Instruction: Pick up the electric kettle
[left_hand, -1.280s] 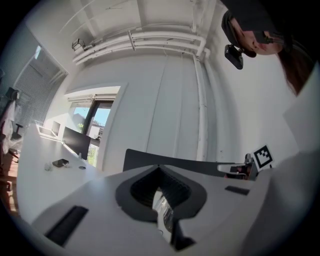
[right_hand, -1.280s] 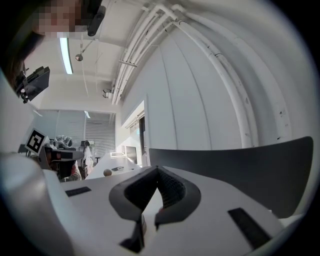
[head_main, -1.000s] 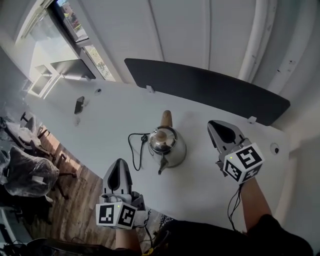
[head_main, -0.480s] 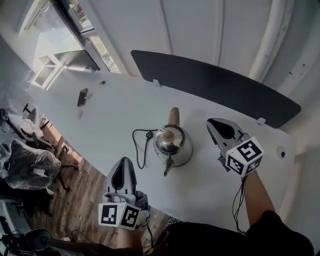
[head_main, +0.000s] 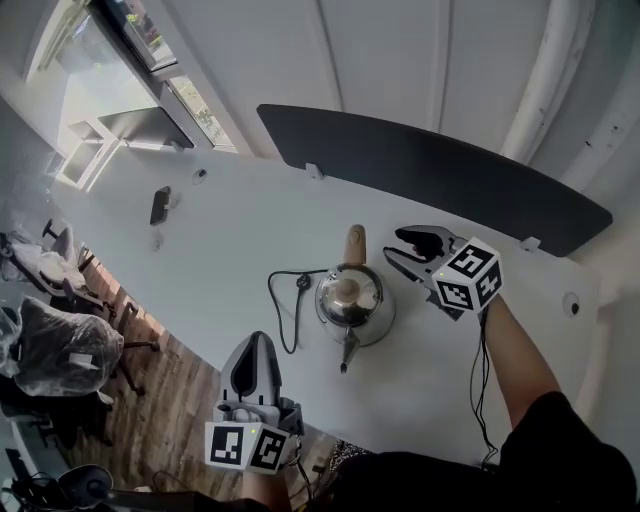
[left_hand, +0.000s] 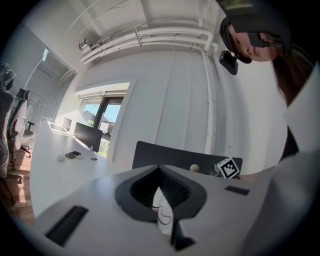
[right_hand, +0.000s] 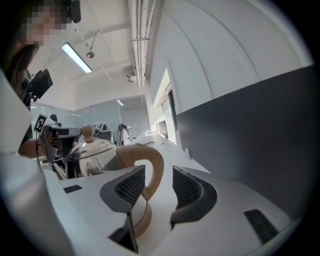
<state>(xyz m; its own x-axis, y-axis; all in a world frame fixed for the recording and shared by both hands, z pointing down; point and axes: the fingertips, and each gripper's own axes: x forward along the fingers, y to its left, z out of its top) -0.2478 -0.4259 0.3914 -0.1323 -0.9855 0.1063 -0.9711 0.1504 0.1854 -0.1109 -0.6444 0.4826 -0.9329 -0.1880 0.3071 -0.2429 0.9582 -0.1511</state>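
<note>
A shiny steel electric kettle with a pale wooden handle stands in the middle of the white table, spout towards me. My right gripper points left at the handle from just right of it. Its jaws are opening and do not touch the handle. In the right gripper view the handle shows in the gap just ahead of the right gripper, with the kettle body to the left. My left gripper hangs shut and empty at the table's near edge, its tips meeting.
A black power cord loops on the table left of the kettle. A dark panel stands along the table's far edge. A small dark object lies far left. Office chairs stand on the wood floor below the left edge.
My right gripper swung left and down towards the kettle's handle, and its jaws went from shut to open. The left gripper barely moved.
</note>
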